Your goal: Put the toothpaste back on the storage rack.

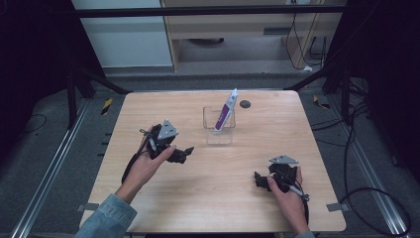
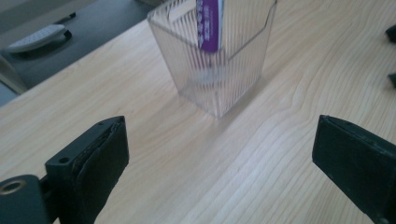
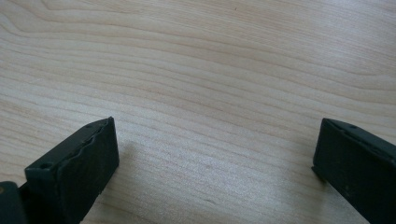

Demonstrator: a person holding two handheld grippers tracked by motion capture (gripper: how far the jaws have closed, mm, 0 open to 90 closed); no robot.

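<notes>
Ribbed clear cup (image 1: 218, 130) holds a tilted purple tube (image 1: 224, 113); my left gripper (image 1: 184, 153) faces it, my right gripper (image 1: 259, 179) sits well apart, both spread wide, gripping nothing, bare table (image 1: 208, 188) between.

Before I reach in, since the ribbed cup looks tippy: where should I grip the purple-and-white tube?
Grip the purple-and-white tube by its flat white top end, which leans out past the rim of the clear ribbed plastic cup. Come from above, closing across the flat faces; its lower part sits inside the walls.

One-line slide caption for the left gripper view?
Open left tongs face a clear ribbed cup holding a purple-and-white tube on the wooden table.
</notes>
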